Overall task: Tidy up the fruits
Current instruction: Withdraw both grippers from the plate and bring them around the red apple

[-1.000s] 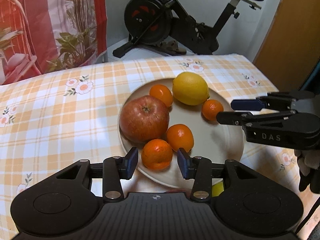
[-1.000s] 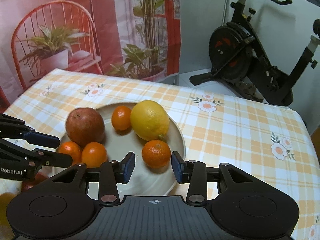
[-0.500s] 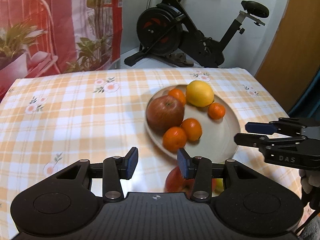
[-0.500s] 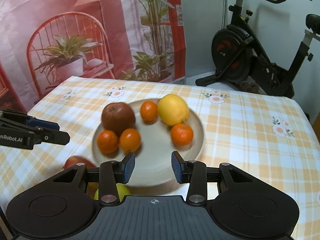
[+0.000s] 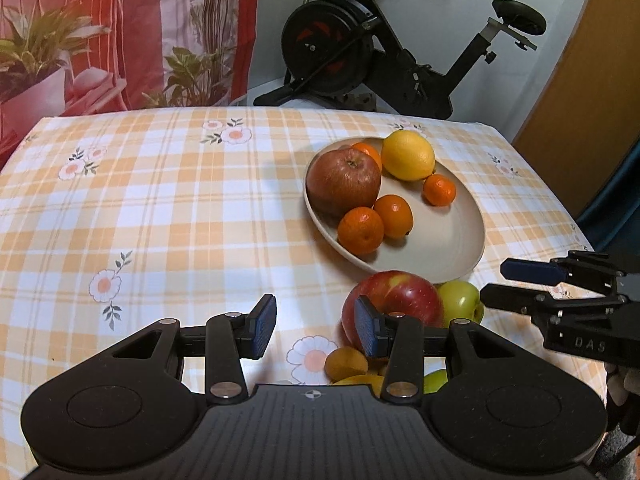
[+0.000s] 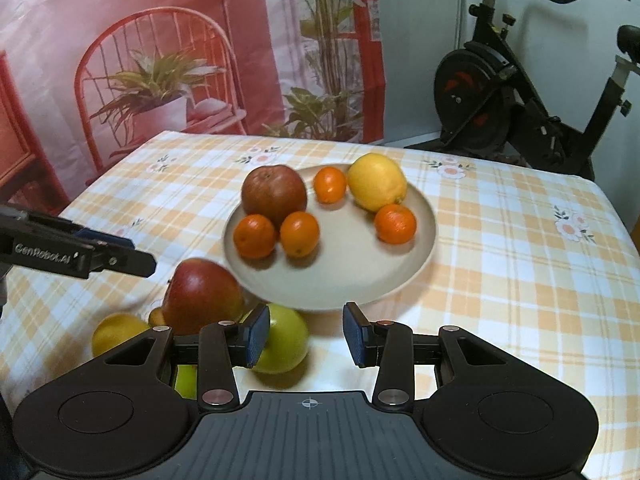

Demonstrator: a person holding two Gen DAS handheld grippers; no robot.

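Black left tongs (image 6: 132,254) marked "GenRobot.AI" and right tongs (image 5: 508,282) marked "DAS" both gape, holding nothing.

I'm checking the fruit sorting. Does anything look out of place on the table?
Yes: a red apple, a green apple and some yellow fruit lie loose on the tablecloth beside the plate, not on it.

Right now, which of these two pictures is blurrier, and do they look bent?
Right wrist view: motion blur smears the red apple, green apple and plate rim. Left wrist view: sharper, soft shadows under the fruit. Both: fisheye bends the table edges, corners go dark.
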